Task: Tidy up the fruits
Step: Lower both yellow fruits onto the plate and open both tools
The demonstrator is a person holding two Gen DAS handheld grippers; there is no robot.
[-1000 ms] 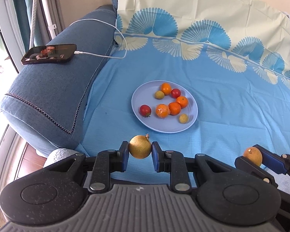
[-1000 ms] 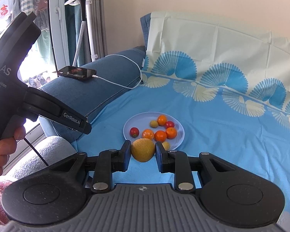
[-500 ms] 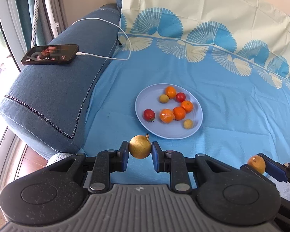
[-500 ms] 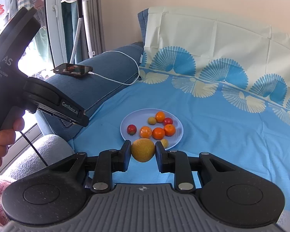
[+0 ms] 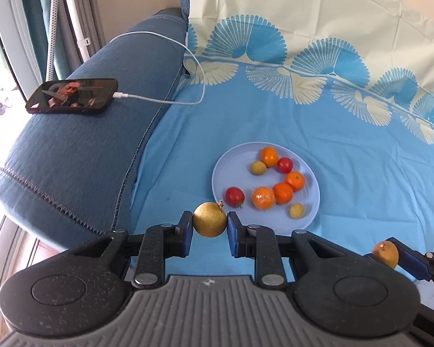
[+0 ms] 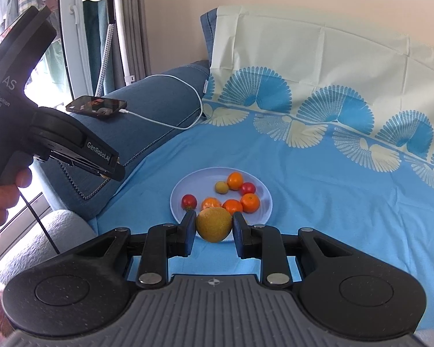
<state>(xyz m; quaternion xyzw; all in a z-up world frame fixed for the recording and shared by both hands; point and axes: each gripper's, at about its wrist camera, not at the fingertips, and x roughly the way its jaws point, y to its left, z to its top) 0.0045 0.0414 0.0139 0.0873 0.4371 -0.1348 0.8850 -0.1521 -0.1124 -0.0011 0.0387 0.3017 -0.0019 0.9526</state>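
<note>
A sofa seat covered with a blue sheet printed with fan shapes (image 5: 318,133) carried everything, and on it lay a round pale-blue plate (image 5: 311,211) holding small mandarins, red tomatoes and little yellow-green fruits. Nearer than the plate, the left gripper (image 5: 210,225) was clamped on a round golden-brown fruit with a short stem (image 5: 209,223), its fingers (image 5: 185,231) pressing the fruit's left and right sides just short of the plate's near rim. The right gripper (image 6: 213,227) was likewise closed on a larger yellow-brown pear-like fruit (image 6: 214,224), held above the near edge of the plate. Both fruits looked light, firm and smooth-skinned, so likely to roll once released and to bruise under hard squeezing; gripping across the widest middle, as here, seemed soundest. The plate's shallow rim would offer little stop, and the soft sheet beneath might let it tip. The free space at the plate's near left looked the safest landing spot.
</note>
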